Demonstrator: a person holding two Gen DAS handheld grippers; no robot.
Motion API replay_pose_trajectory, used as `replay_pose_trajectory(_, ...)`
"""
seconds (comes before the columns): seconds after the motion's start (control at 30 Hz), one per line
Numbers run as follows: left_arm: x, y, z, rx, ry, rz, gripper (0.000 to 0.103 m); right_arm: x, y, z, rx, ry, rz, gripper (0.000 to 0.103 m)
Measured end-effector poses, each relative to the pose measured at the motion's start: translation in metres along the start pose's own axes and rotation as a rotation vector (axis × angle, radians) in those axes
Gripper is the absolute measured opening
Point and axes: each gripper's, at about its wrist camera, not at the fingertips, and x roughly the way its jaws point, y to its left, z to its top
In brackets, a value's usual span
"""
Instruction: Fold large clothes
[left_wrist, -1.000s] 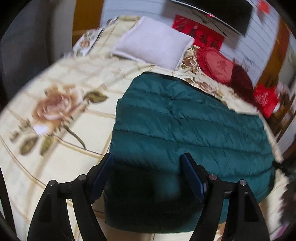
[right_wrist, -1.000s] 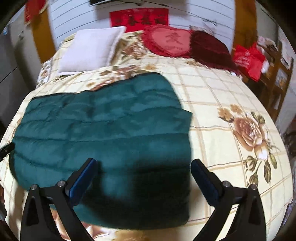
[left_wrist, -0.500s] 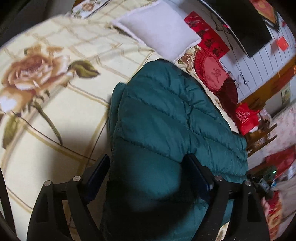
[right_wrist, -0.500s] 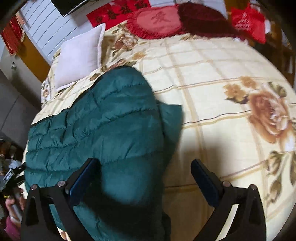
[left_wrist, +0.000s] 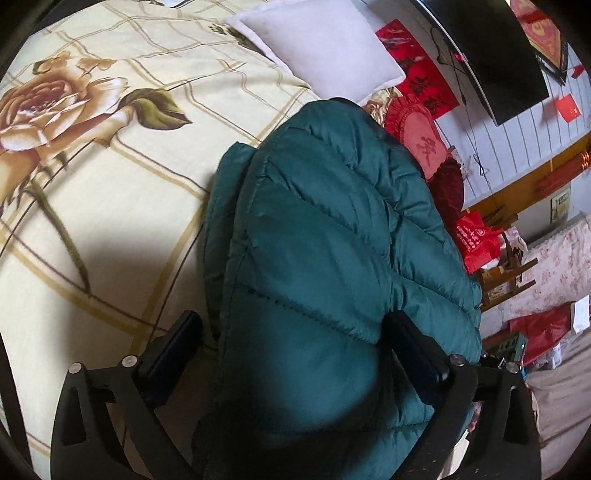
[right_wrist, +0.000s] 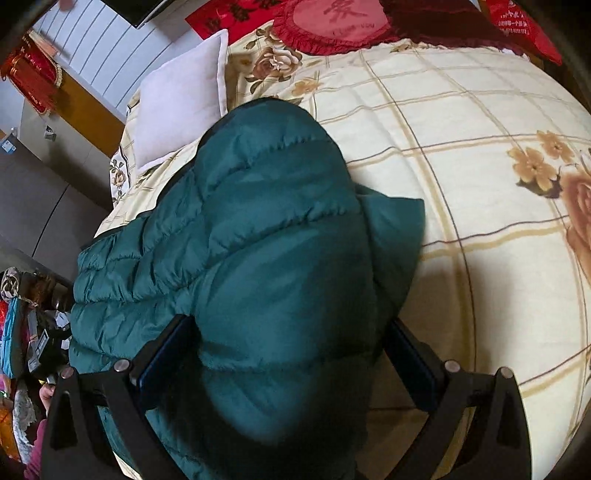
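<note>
Between my spread left tool (left_wrist: 295, 354) and equally spread right tool (right_wrist: 284, 354), nothing pinched, the green down jacket (left_wrist: 332, 258) bulges, each straddling an end to gather a fold. Beyond, at twelve o'clock, bed (right_wrist: 461, 147) and pillow (right_wrist: 181, 107).

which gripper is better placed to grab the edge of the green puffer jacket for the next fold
Neither clearly. The left gripper and right gripper each have open jaws straddling the dark green quilted puffer jacket on the floral bedspread. The right shows a thinner free flap near it, so perhaps right.
</note>
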Motion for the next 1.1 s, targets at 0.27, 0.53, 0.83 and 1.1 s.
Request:
replay_pose_trajectory(0.27, -0.001, -0.004, -0.005, -0.004, 0.001, -0.051, 0.080, 0.003, 0.014, -0.012, -0.023, -0.040, 0.017, 0.089)
replay_pose_trajectory(0.53, -0.036, -0.030, -0.022, 0.077, -0.065, -0.041, 0.049, -0.041, 0.039, -0.026, -0.045, -0.114, 0.048, 0.047)
replay_pose_trajectory(0.83, -0.103, -0.059, -0.055, 0.125, -0.046, -0.104, 0.043, -0.110, 0.077, -0.061, -0.076, -0.120, 0.120, 0.039)
replay_pose_trajectory(1.1, -0.114, -0.041, -0.095, 0.111, -0.006, -0.019, 0.051, -0.125, 0.055, -0.124, 0.009, -0.081, 0.068, 0.046)
